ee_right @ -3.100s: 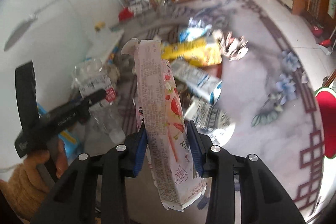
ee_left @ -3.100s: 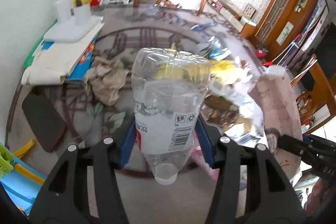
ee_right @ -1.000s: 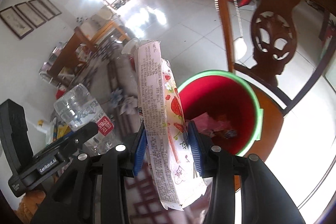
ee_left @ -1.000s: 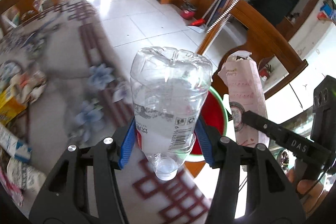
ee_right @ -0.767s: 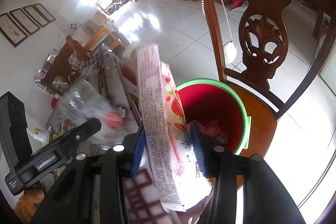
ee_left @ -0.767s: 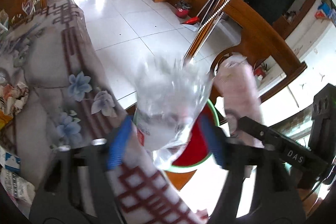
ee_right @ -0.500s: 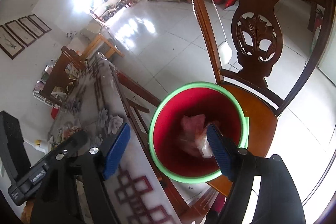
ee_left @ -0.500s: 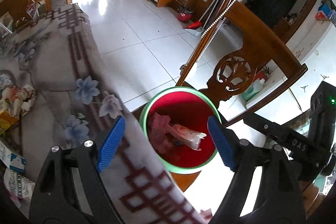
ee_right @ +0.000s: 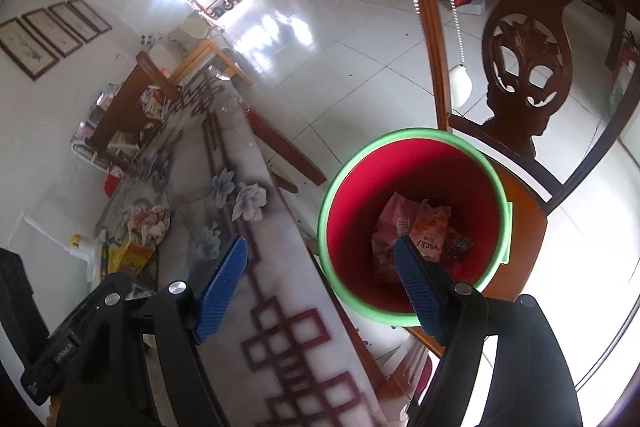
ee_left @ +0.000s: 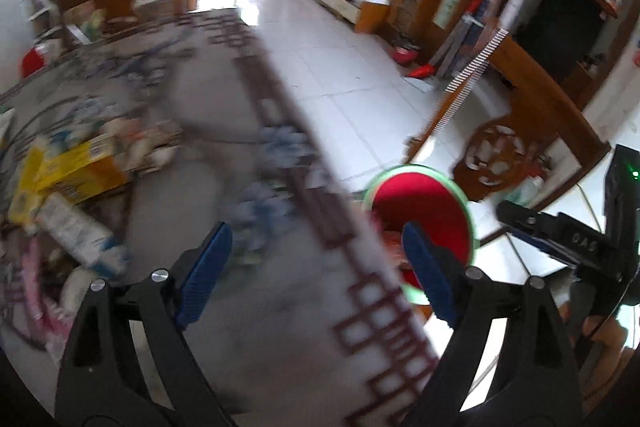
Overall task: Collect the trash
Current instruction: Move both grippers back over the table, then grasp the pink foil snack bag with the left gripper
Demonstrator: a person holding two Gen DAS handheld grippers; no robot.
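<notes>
A red bin with a green rim (ee_right: 416, 219) stands on a wooden chair seat beside the table; pink and orange wrappers (ee_right: 416, 231) lie in it. It also shows in the left wrist view (ee_left: 420, 211). My right gripper (ee_right: 320, 275) is open and empty, above the table edge next to the bin. My left gripper (ee_left: 316, 263) is open and empty over the table, left of the bin. More trash lies on the table at the left: a yellow box (ee_left: 68, 167), a white carton (ee_left: 76, 235) and crumpled paper. The left wrist view is blurred.
The marble-patterned table (ee_right: 248, 267) has its edge next to the bin. A carved wooden chair back (ee_right: 520, 75) rises behind the bin. A white tiled floor (ee_right: 340, 67) lies beyond. The right gripper's body (ee_left: 568, 239) shows at the right of the left wrist view.
Both grippers opened and let go: the plastic bottle left the left gripper and the pink carton left the right. The left gripper has since swung left, back toward the table's trash.
</notes>
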